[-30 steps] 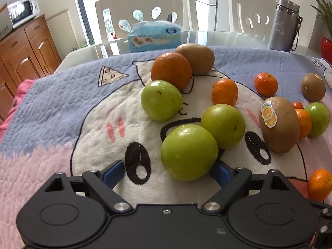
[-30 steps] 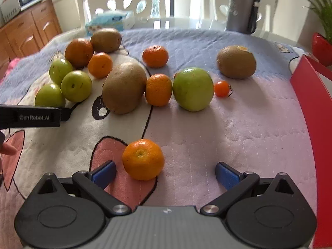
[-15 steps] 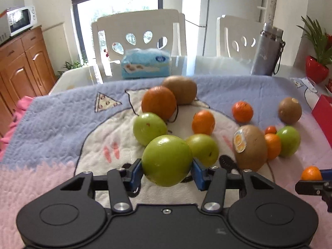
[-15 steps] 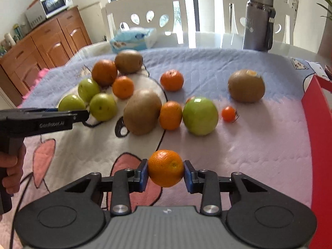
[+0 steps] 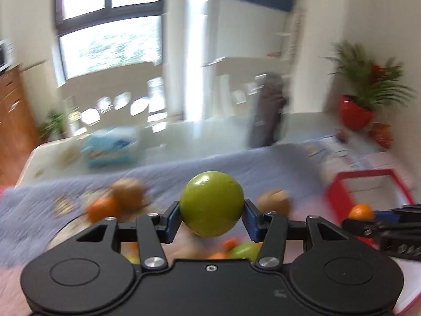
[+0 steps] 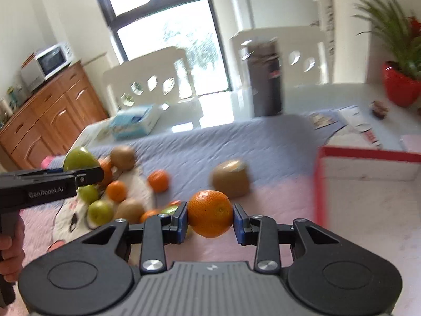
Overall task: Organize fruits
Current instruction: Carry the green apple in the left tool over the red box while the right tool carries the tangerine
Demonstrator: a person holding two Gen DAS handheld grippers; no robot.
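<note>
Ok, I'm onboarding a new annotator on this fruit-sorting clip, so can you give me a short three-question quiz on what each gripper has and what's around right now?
1. True or false: the left gripper is shut on a green apple.
2. What does the right gripper hold? A) a kiwi B) a mandarin C) a cherry tomato
3. Fill in: the red-rimmed box lies to the ____ of the mandarin in the right wrist view.

Key
1. True; the blue pads press on both its sides, clear of the blanket.
2. B; a kiwi still lies on the blanket behind it.
3. Right.
</note>
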